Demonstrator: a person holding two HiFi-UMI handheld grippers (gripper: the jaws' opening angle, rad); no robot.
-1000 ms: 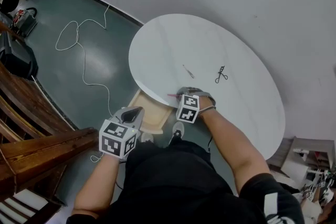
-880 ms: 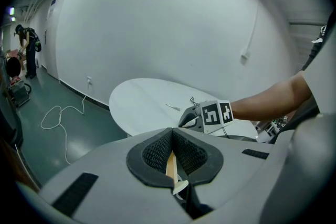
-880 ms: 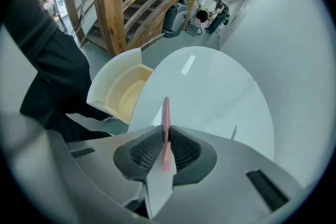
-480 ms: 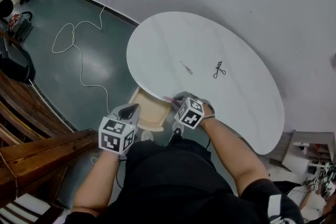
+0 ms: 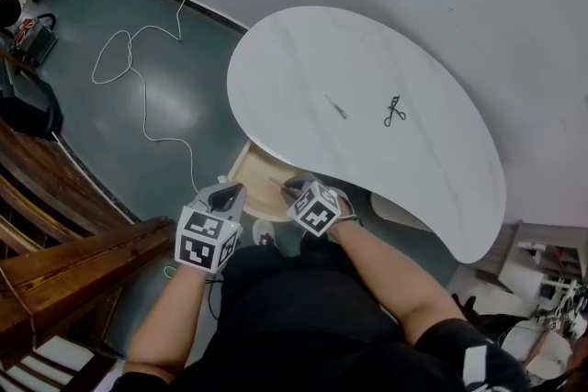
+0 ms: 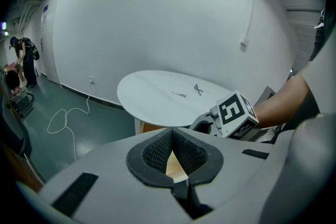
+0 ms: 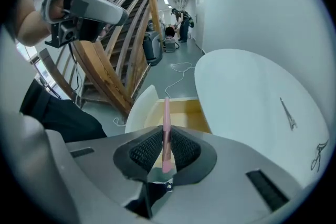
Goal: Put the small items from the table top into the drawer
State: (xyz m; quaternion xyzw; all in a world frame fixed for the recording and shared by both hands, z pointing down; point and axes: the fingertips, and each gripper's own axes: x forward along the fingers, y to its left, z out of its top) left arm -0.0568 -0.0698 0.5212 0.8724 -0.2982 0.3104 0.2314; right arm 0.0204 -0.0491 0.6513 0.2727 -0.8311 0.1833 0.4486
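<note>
Over wooden drawer (image 7: 185,110), slim pink stick (image 7: 166,131) in right gripper (image 7: 166,150)

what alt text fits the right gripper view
The right gripper is clamped on a slim pink stick, aimed at the open wooden drawer under the white table. A thin metal tool and small black scissors lie on the tabletop at right.

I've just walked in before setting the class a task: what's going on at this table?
A person works with a hand-held gripper in each hand. The right hand-held gripper is shut on a thin pink stick and holds it over the open drawer beneath the round white table. The left hand-held gripper is shut on nothing, near the drawer's front. On the table top lie small scissors and a thin metal tool, not yet put away.
</note>
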